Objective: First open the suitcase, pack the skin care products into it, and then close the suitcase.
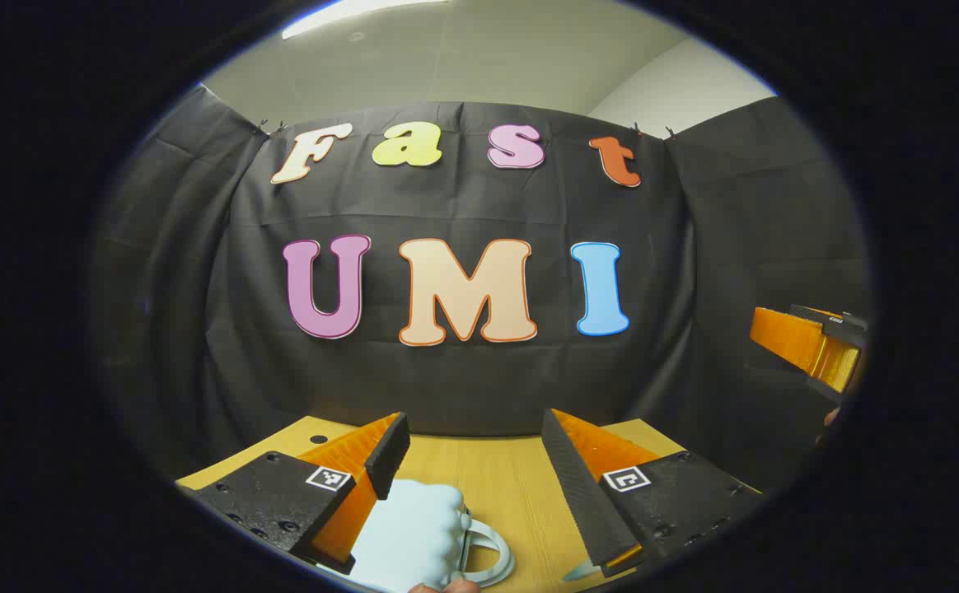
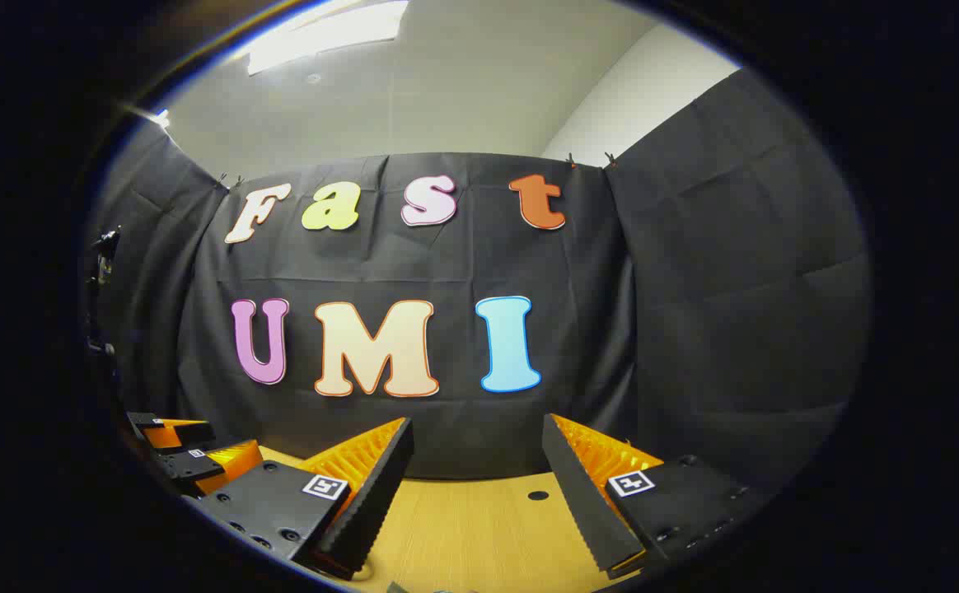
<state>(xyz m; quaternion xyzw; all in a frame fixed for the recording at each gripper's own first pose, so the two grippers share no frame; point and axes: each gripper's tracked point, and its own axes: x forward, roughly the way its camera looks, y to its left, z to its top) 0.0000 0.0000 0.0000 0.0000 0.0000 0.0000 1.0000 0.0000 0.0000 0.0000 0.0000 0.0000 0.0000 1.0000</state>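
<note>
Hovering above the wooden table (image 1: 488, 469), the left gripper (image 1: 473, 457) held its 2 fingers apart over a pale blue suitcase (image 1: 414, 535) with a handle (image 1: 488, 556), at the table's near edge. The right gripper (image 2: 475, 469) was also spread wide over bare tabletop. No readable labels showed.
</note>
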